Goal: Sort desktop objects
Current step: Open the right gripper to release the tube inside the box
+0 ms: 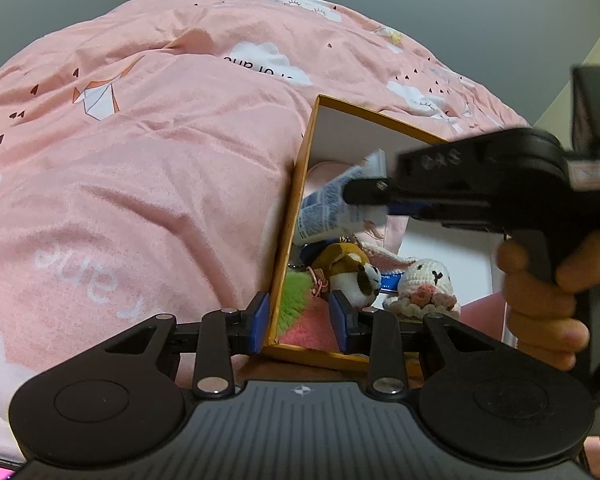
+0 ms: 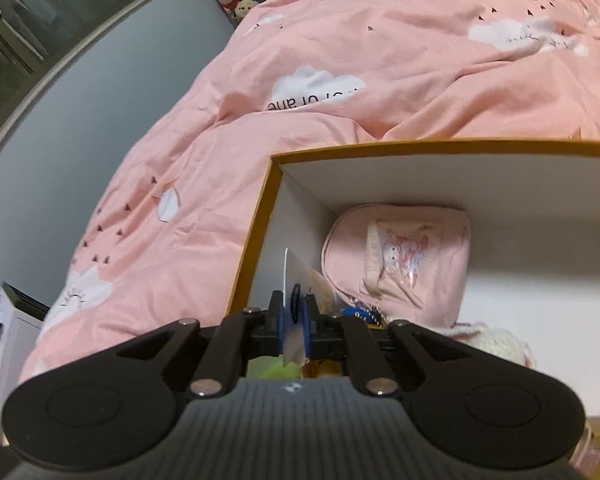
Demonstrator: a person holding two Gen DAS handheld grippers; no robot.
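A bedroom: a bed under a rumpled pink duvet printed with white clouds fills the background, with a grey wall behind.

Left wrist view. An orange-rimmed box with white inner walls stands just in front of the duvet. The left gripper straddles the box's near corner, one blue pad outside the wall and one inside; the jaws stand partly apart, and whether the pads press the wall cannot be told. Inside the box lie a brown-and-white plush dog, a crocheted white bunny beside it, and something green and furry at the near corner. Over the box, a hand brings in the right gripper, which holds a blue-and-white printed tube above the toys.

Right wrist view. The same box is seen from above its near edge. The right gripper has narrow jaws with the flat crimped end of the tube between its blue pads; the grip looks slight. A pale pink pouch rests against the box's far wall.

Judging by the contents, sorting is well along: several things are already in the box and the tube is on the point of joining them. What remains outside the box is not visible.
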